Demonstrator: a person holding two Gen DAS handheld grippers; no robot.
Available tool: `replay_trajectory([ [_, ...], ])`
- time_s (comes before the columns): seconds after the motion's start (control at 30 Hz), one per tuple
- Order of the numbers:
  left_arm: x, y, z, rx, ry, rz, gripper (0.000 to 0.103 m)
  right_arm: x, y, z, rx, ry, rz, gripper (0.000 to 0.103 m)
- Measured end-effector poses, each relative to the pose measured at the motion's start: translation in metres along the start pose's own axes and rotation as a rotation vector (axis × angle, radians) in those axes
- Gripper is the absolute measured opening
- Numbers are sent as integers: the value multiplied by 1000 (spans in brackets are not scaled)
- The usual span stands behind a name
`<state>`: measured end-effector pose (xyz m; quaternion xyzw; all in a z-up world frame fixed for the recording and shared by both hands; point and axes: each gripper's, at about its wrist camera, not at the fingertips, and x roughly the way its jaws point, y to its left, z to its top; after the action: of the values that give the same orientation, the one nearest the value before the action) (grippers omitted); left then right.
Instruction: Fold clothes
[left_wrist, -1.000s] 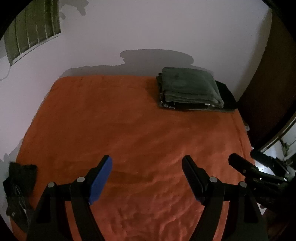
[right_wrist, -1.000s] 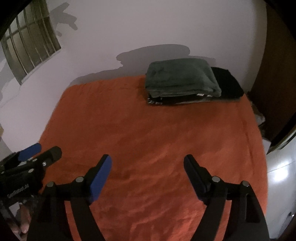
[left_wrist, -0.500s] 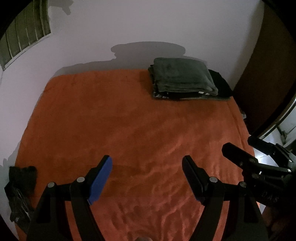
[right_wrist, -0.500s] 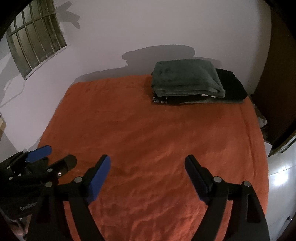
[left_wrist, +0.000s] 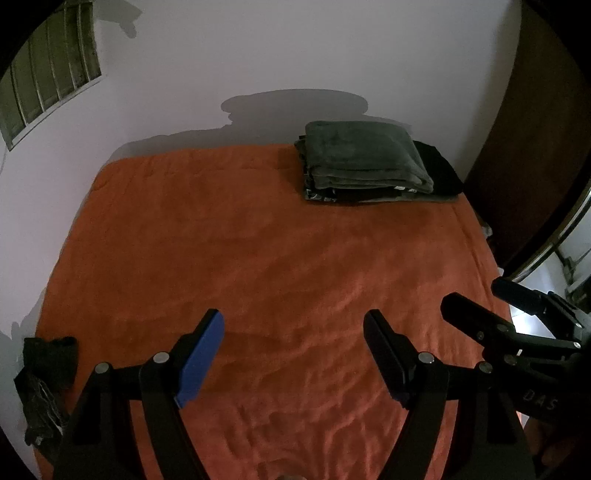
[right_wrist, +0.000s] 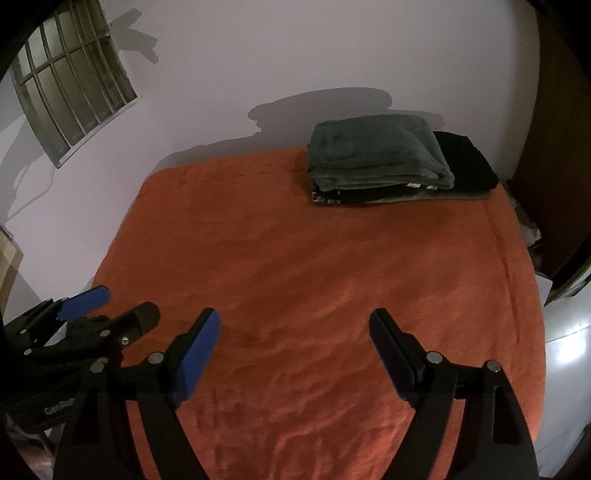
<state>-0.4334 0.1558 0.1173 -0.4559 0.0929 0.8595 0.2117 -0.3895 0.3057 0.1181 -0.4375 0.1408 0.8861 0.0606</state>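
- A stack of folded clothes (left_wrist: 365, 166) is seen at the far right corner of the bed (left_wrist: 240, 240), against the wall; a grey-green piece lies on top, with dark and patterned layers under it and a black piece just beside it.
- A dark crumpled garment (left_wrist: 44, 380) is noted at the near left edge of the bed, well apart from the stack; it is not folded.
- The orange cover between them is bare, with shallow wrinkles only.
- The left gripper (left_wrist: 293, 354) is held over the near bed, jaws spread wide, nothing between them.
- The right gripper (right_wrist: 295, 354) is held likewise, spread and empty, just beside the left one.
- Step judged: between garments. The crumpled piece is taken as the remaining work, to be drawn onto the open cover and spread flat.
- A window (right_wrist: 70, 92) is set in the left wall.
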Motion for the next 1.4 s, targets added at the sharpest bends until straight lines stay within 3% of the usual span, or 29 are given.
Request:
replay_trajectory([
  [1.4, -6, 11, 11, -33, 11, -59, 79, -13, 8, 1, -18, -12, -28, 83],
])
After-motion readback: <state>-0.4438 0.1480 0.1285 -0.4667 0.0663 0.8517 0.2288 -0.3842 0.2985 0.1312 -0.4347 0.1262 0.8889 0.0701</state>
